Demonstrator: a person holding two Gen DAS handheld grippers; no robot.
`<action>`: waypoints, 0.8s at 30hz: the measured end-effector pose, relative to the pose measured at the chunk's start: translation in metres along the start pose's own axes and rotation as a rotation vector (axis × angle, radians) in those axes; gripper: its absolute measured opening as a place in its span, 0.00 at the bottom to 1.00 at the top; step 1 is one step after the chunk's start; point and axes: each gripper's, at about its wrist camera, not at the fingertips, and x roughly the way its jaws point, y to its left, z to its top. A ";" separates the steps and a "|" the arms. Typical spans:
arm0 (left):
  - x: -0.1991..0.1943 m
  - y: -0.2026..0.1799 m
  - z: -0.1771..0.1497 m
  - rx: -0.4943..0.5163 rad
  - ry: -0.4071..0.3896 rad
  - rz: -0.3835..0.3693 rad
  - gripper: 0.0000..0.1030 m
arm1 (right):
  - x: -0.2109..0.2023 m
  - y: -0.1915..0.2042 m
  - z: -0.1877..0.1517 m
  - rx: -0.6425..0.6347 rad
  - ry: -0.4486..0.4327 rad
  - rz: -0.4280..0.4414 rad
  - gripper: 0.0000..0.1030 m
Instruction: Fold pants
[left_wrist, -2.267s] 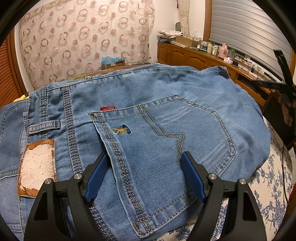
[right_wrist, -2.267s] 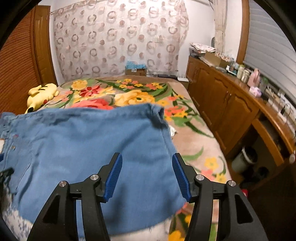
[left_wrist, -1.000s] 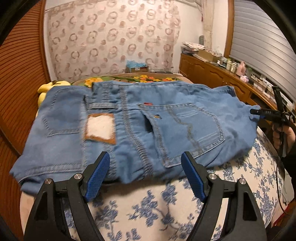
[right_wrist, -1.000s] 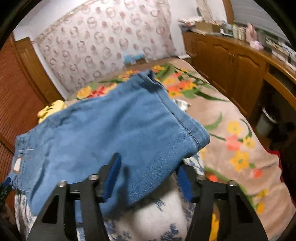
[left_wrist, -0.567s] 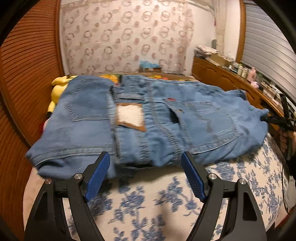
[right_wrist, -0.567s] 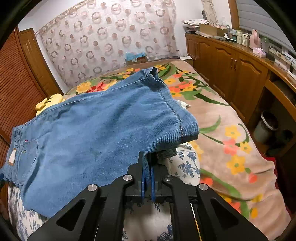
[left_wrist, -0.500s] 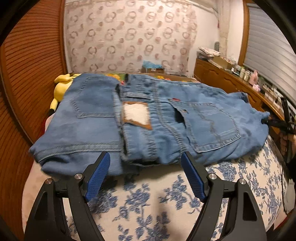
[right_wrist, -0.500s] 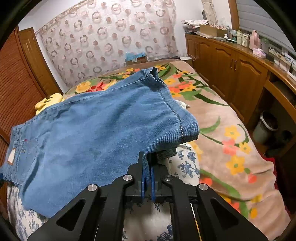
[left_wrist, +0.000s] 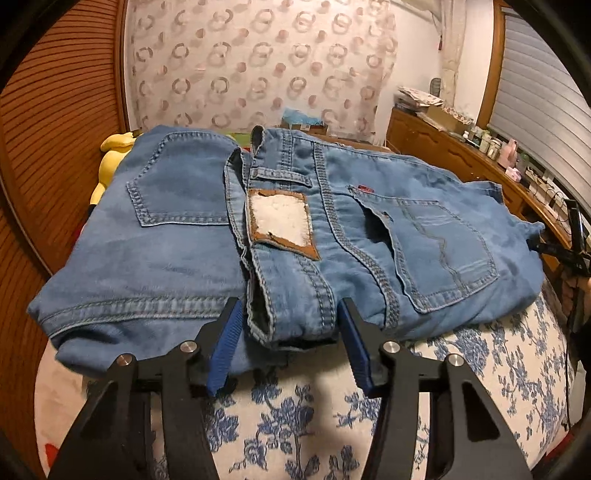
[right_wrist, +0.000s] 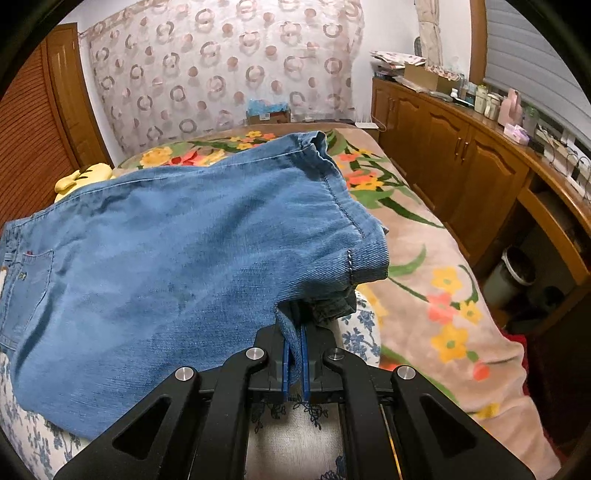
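Right tongs (right_wrist: 293, 363) clamped on pants (right_wrist: 177, 266) hem edge; thin bite, could slip under pull. Left tongs (left_wrist: 288, 343) apart, straddling waistband (left_wrist: 291, 280) bunch unpinched. Pants lie across floral cushion (left_wrist: 295, 413), may slide off.

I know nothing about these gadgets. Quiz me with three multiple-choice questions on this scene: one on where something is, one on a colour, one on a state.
1. Where does the yellow plush toy lie?
A. Beyond the jeans, by the wooden wall
B. On the cabinet
C. In the bin

2. What colour are the flowers on the white cushion under the jeans?
A. Red
B. Blue
C. Green

3. What is the right gripper doing?
A. Hanging open
B. Shut on nothing
C. Shut on the jeans

Answers:
1 A: it peeks out behind the denim at the far left.
2 B: the print is blue.
3 C: denim is pinched between its blue pads, while the left gripper stands open around the waistband.
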 end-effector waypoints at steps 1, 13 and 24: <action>0.000 -0.002 0.001 0.007 -0.008 0.002 0.41 | 0.000 0.000 0.000 -0.002 0.001 0.002 0.04; -0.060 -0.020 0.019 -0.011 -0.185 0.079 0.16 | -0.042 0.002 0.014 -0.049 -0.136 -0.025 0.02; -0.125 -0.025 -0.006 0.003 -0.281 0.055 0.14 | -0.107 0.004 -0.021 -0.076 -0.217 0.011 0.02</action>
